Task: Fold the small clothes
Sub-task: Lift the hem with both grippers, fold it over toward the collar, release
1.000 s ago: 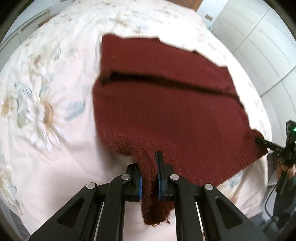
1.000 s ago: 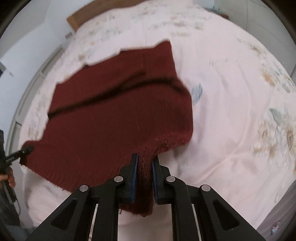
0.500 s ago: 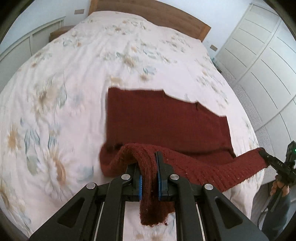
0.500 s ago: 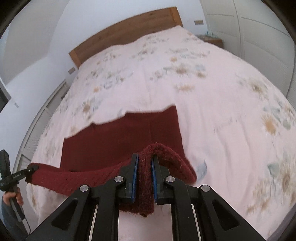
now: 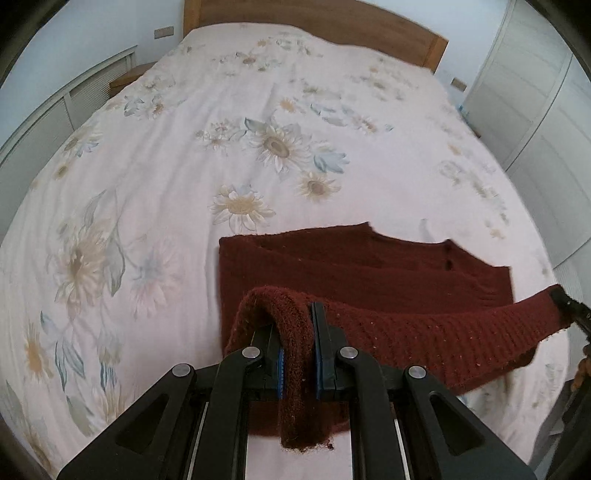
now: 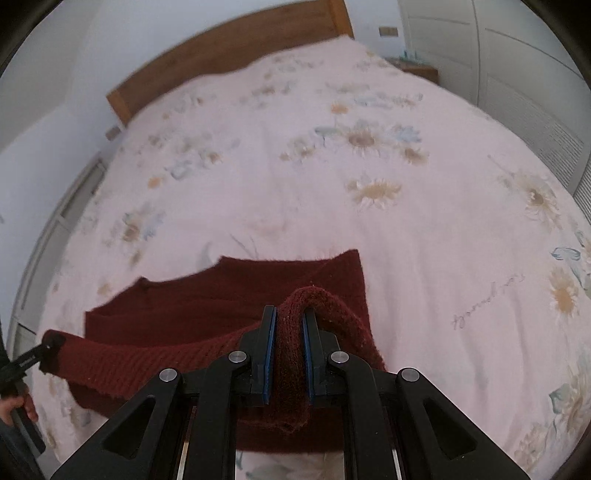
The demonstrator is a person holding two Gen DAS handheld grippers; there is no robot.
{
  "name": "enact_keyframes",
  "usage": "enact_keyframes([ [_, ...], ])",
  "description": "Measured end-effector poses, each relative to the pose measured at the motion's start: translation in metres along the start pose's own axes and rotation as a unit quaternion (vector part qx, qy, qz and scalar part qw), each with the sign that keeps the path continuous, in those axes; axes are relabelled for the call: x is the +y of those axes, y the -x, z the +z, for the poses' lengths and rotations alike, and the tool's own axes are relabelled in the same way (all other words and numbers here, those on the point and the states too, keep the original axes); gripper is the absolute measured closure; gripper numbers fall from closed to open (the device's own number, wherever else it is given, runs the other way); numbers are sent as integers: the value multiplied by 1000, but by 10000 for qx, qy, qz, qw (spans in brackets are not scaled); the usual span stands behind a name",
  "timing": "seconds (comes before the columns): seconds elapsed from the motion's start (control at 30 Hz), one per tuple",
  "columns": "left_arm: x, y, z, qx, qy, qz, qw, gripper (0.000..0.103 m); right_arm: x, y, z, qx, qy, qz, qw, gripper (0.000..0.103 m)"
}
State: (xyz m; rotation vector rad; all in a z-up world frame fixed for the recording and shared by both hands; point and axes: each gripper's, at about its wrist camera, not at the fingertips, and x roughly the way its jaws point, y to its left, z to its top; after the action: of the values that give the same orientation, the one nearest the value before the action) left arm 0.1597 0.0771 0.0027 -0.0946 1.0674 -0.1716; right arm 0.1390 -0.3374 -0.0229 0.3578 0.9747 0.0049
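Observation:
A dark red knitted sweater point(image 5: 369, 269) lies near the foot of a bed, its near edge lifted and stretched between both grippers. My left gripper point(image 5: 298, 314) is shut on the sweater's left corner, and the knit drapes over and between its blue pads. The raised hem point(image 5: 461, 332) runs right to the tip of the other gripper point(image 5: 569, 308). In the right wrist view my right gripper point(image 6: 290, 317) is shut on the sweater's point(image 6: 221, 295) right corner. There the hem point(image 6: 129, 354) runs left to the left gripper's tip point(image 6: 33, 356), held by a hand point(image 6: 14, 406).
The pale pink floral bedspread point(image 5: 221, 147) covers the whole bed, with a wooden headboard point(image 5: 314, 22) at the far end. White wardrobe doors point(image 5: 546, 92) stand to the right and a white panelled wall point(image 5: 48, 118) to the left.
Both grippers have pulled back towards the foot of the bed and risen a little, lifting the sweater's near edge off the bed. Much more of the bed now shows beyond the sweater.

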Motion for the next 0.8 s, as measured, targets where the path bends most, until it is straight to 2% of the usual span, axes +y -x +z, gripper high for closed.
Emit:
enact_keyframes([
  [0.13, 0, -31, 2, 145, -61, 246, 9996, 92, 0, -31, 1, 264, 25, -215, 9994, 90],
  [0.23, 1, -43, -1, 198, 56, 384, 9990, 92, -2, -45, -1, 366, -55, -243, 9990, 88],
  [0.33, -4, -49, -3, 253, -46, 571, 9980, 91, -3, -52, -5, 384, -63, -276, 9989, 87],
  [0.37, -6, -52, -3, 306, -93, 636, 9975, 89, -3, -52, -6, 362, -57, -253, 9990, 85],
  [0.4, -7, -55, -3, 325, -109, 667, 9972, 88, -4, -52, -6, 341, -63, -223, 9992, 77],
  [0.43, -7, -56, -3, 323, -107, 684, 9971, 84, -5, -51, -6, 321, -65, -225, 9992, 66],
  [0.47, -8, -57, -3, 325, -109, 690, 9970, 77, -5, -50, -6, 303, -58, -248, 9992, 61],
  [0.5, -9, -55, -2, 314, -99, 674, 9972, 73, -4, -48, -6, 279, -38, -281, 9992, 49],
  [0.53, -11, -54, -1, 275, -89, 666, 9974, 65, -3, -45, -5, 249, -4, -321, 9992, 41],
  [0.57, -12, -52, 0, 240, -95, 710, 9971, 54, -2, -43, -5, 226, 24, -342, 9992, 39],
  [0.63, -17, -48, 3, 137, -162, 886, 9958, 41, 2, -34, -4, 141, 115, -345, 9992, 30],
  [0.7, -21, -41, 6, 27, -212, 903, 9957, 40, 8, -25, -3, 35, 230, -341, 9991, 23],
  [0.73, -24, -37, 7, 4, -217, 859, 9961, 38, 12, -20, -3, -28, 308, -324, 9990, 22],
  [0.8, -30, -30, 9, -85, -274, 816, 9963, 27, 21, -13, -5, -109, 455, -310, 9984, 22],
])
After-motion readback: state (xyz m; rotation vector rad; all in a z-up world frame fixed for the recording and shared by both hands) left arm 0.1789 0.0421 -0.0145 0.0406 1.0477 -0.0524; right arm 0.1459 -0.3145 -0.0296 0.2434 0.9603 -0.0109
